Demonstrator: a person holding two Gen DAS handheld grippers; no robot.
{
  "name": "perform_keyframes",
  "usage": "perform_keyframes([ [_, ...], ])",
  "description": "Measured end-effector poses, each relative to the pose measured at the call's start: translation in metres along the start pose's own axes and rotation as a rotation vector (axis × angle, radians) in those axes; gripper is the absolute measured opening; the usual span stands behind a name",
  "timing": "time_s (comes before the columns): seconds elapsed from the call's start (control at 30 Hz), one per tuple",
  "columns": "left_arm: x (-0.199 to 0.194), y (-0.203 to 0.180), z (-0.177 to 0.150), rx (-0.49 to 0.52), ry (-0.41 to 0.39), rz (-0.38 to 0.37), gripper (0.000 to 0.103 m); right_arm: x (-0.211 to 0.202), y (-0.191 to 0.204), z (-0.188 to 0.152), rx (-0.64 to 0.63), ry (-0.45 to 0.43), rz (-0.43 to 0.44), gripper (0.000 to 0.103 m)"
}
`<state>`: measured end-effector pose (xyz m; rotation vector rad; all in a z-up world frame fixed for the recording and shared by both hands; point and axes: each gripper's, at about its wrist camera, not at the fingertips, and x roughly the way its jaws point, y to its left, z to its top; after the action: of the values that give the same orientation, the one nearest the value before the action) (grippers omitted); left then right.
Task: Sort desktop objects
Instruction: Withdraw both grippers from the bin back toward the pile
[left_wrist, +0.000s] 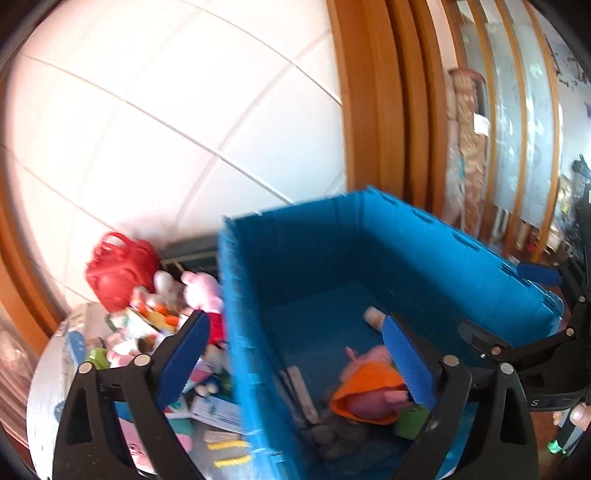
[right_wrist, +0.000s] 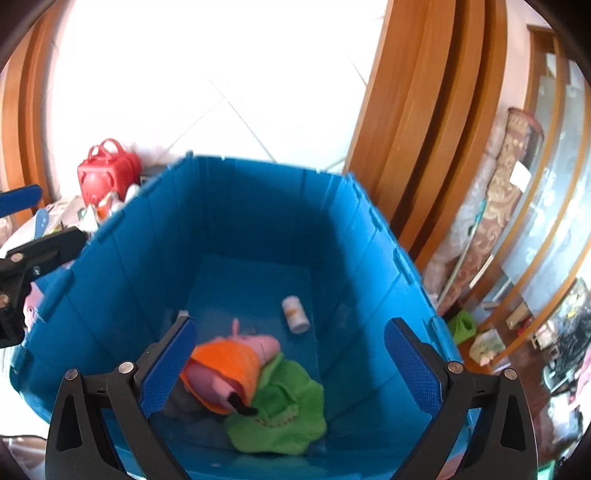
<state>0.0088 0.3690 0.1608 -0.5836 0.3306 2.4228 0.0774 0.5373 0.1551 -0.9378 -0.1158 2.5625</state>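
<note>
Blue plastic folding crate (right_wrist: 122, 280) fills the ground in front of both my tools, its top open and its ribbed walls standing upright all round. My right tool (right_wrist: 290, 363) hangs over the near rim with its blue-padded fingers (right_wrist: 412, 363) spread wide apart and nothing between them. Below that gap, on the crate floor, lies a pink plush pig in an orange dress (right_wrist: 229, 369), partly resting on a crumpled green cloth (right_wrist: 291, 417). A small white bottle (right_wrist: 294, 314) lies on its side farther in, well apart from the pig, with bare blue floor around it and up to the far wall.

My left tool (left_wrist: 295, 363) straddles the crate's left wall (left_wrist: 243, 332), its fingers also wide apart and gripping nothing: one pad sits outside the wall, the other over the interior. Outside that wall, the round pale counter (left_wrist: 40, 410) is crowded right up to the crate with toys and boxes, among them a red plastic toy handbag (left_wrist: 118, 271) and another pink plush pig (left_wrist: 203, 290). Open room is inside the crate; the counter beside it is tight.
</note>
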Motion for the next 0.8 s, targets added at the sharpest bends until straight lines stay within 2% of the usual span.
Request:
perform_keyframes([
  [0.17,-0.017,0.039,-0.011,-0.039,-0.047,0.040,0.097,-0.014,0.025,0.008,0.011,-0.050,-0.013,0.103],
  [0.4,-0.033,0.115,-0.033,-0.128,-0.038,0.057,0.097,-0.036,0.076,0.023,0.008,-0.099,0.025,0.103],
  [0.63,-0.040,0.215,-0.076,-0.176,-0.001,0.205,0.097,-0.058,0.156,0.038,0.018,-0.147,0.222,0.103],
  [0.8,-0.039,0.294,-0.125,-0.204,0.054,0.342,0.097,-0.049,0.211,0.043,0.066,-0.148,0.340,0.103],
])
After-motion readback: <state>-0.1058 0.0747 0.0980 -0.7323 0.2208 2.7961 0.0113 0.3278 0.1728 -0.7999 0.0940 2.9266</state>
